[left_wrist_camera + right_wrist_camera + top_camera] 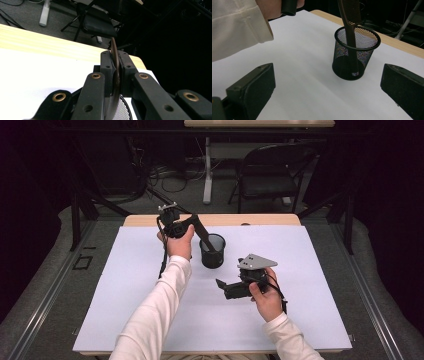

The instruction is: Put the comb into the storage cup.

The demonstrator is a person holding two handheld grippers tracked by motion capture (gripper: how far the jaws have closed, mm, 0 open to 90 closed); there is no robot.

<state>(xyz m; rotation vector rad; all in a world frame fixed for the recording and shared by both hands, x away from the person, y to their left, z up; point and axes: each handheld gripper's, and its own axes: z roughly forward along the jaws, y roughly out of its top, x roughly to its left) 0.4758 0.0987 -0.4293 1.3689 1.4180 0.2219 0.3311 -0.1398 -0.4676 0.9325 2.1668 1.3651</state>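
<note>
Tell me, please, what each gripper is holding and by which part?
The left gripper clamps the brown comb near its upper end; the right gripper is open, holding nothing.

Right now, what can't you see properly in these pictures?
- Comb: its top is cut off by the right gripper view's upper edge; its lower end blurs behind the mesh cup.
- Left gripper: its jaws hide the comb's middle in the left gripper view.

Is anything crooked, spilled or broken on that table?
Nothing is spilled or broken. The brown comb leans at a slant in the black mesh cup, but that is because the left claw grips its upper end. The cup stands upright on the white sheet.
</note>
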